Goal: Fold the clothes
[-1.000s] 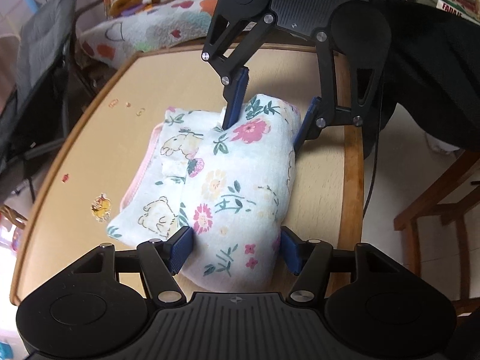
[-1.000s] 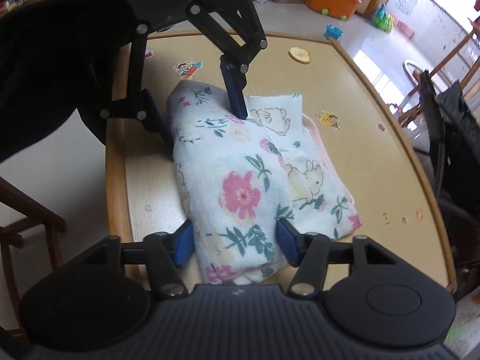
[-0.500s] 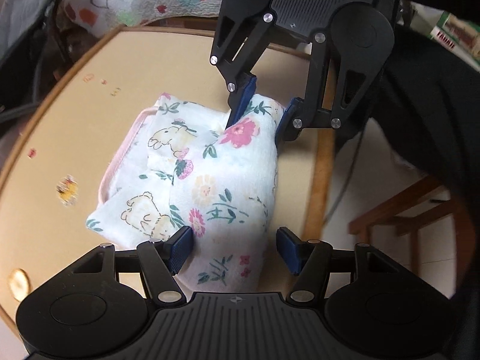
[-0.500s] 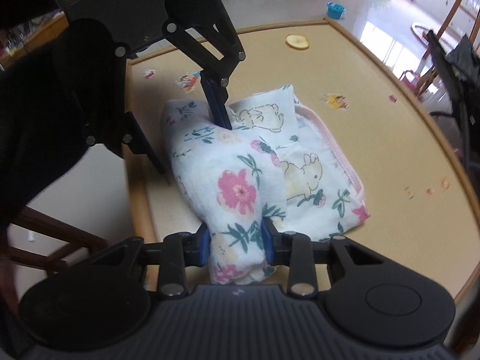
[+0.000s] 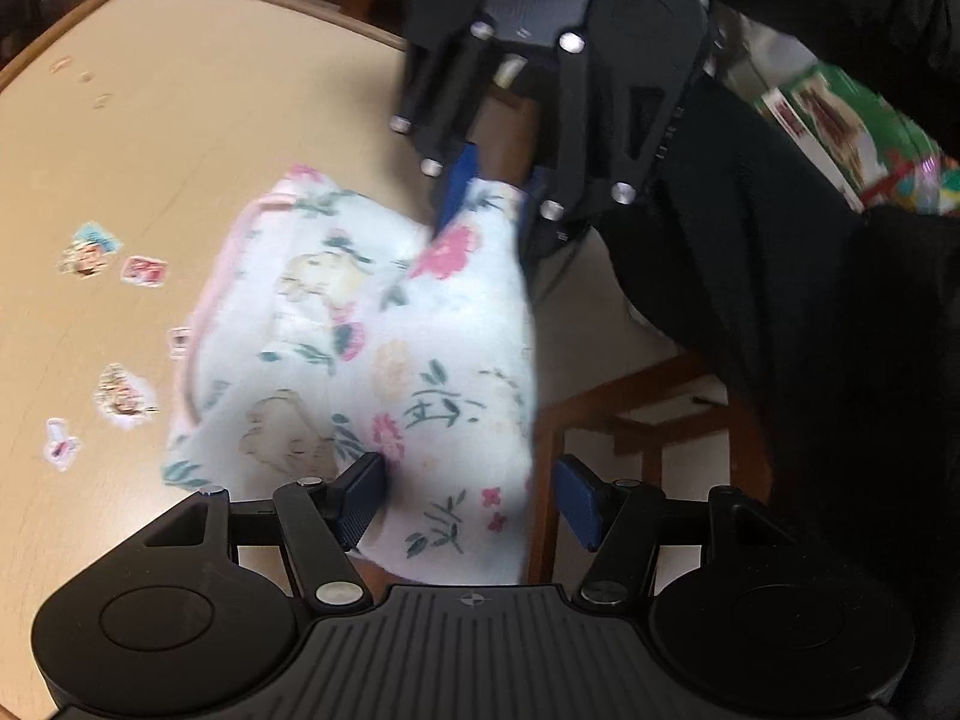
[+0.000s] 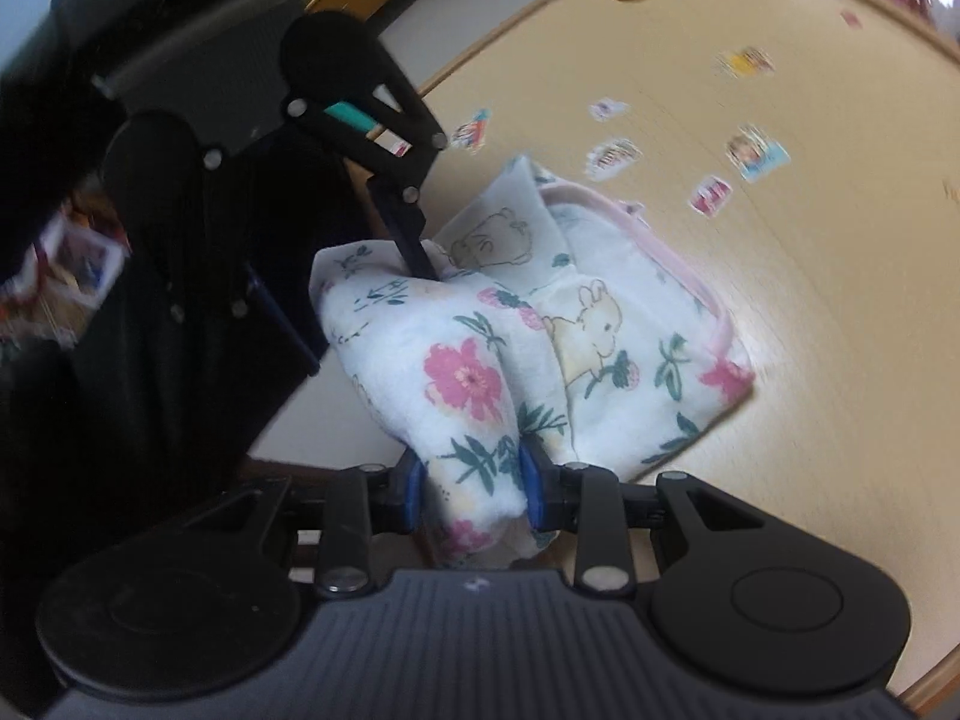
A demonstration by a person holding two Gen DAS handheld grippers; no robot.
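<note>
Two grippers: left hand-held gripper spread wide around the near end of the folded floral cloth, pads not clamped; right hand-held gripper pinched tight on the other end
Writing: none legible; green box blurred
Change: half a second ago the bundle lay on the counter; now its right part hangs past the edge, over the wooden chair
Surface: tan, sticker-dotted

Motion blur; left gripper far finger possibly hidden behind cloth.
</note>
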